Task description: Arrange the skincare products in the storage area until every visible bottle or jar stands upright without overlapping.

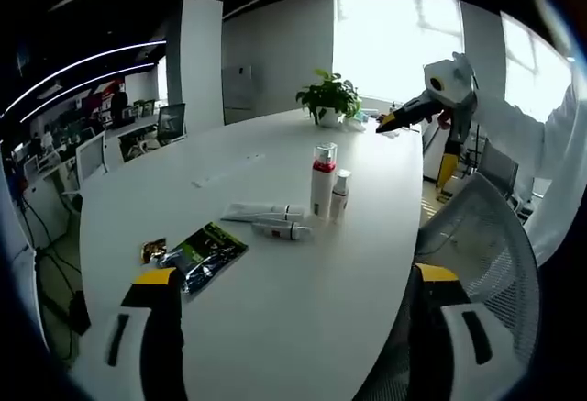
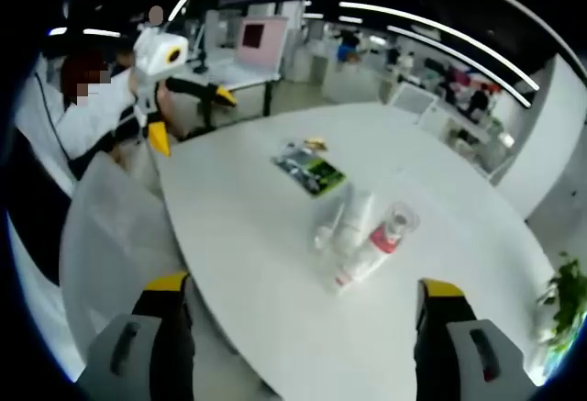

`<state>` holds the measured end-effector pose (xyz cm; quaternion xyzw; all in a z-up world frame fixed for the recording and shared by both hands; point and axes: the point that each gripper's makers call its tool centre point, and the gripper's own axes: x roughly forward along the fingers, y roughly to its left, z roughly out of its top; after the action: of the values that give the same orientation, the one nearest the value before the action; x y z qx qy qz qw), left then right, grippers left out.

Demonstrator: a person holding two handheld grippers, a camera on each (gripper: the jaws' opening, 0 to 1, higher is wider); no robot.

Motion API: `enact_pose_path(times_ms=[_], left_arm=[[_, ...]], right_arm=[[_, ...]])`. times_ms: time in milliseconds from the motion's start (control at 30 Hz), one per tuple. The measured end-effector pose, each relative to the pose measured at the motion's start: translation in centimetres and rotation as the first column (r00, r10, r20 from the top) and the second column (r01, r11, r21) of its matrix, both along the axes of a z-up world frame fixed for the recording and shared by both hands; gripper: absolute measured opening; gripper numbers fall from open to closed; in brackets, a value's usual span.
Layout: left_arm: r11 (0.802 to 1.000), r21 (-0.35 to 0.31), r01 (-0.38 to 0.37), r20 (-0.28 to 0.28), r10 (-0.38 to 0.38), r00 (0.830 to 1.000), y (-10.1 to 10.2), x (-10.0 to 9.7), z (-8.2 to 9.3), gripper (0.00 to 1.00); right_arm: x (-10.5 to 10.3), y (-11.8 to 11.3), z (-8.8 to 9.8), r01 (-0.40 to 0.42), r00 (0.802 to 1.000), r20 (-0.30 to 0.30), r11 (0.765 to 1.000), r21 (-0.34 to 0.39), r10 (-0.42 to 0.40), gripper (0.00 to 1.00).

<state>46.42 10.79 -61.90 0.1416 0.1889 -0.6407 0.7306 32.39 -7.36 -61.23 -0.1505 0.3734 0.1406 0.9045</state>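
Skincare tubes (image 1: 275, 220): two lying flat on desk (image 1: 275, 328), light, squashy; I'd grip near the caps. Bottles (image 1: 323, 181) upright, slick. My left claw (image 1: 293, 305) and right claw (image 2: 303, 314) spread, empty.

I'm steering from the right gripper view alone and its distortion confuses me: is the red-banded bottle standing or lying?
Observer: In the left gripper view the red-banded bottle stands upright, with a smaller white bottle upright beside it.
Operator: And the tubes?
Observer: Two white tubes lie flat on the table, apart from both bottles.
Operator: Where am I from that side?
Observer: The right gripper hangs at the table's far end, near the potted plant.
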Motion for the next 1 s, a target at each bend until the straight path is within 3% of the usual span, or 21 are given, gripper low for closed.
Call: enact_pose_path(times_ms=[400, 700, 1000], left_arm=[[0.999, 0.005, -0.045, 0.021, 0.045, 0.999, -0.9, 0.0, 0.4, 0.99], [0.996, 0.017, -0.092, 0.043, 0.091, 0.995, -2.9, 0.5, 0.6, 0.99], [0.99, 0.001, -0.139, 0.063, 0.139, 0.988, -4.6, 0.2, 1.1, 0.99]], right_arm=[[1.0, -0.5, -0.3, -0.067, 0.998, 0.001, 0.998, -0.01, 0.067, 1.0], [1.7, -2.5, -0.5, -0.142, 0.99, -0.007, 0.99, -0.024, 0.142, 1.0], [2.3, -5.1, 0.0, -0.167, 0.986, 0.024, 0.985, -0.033, 0.168, 1.0]])
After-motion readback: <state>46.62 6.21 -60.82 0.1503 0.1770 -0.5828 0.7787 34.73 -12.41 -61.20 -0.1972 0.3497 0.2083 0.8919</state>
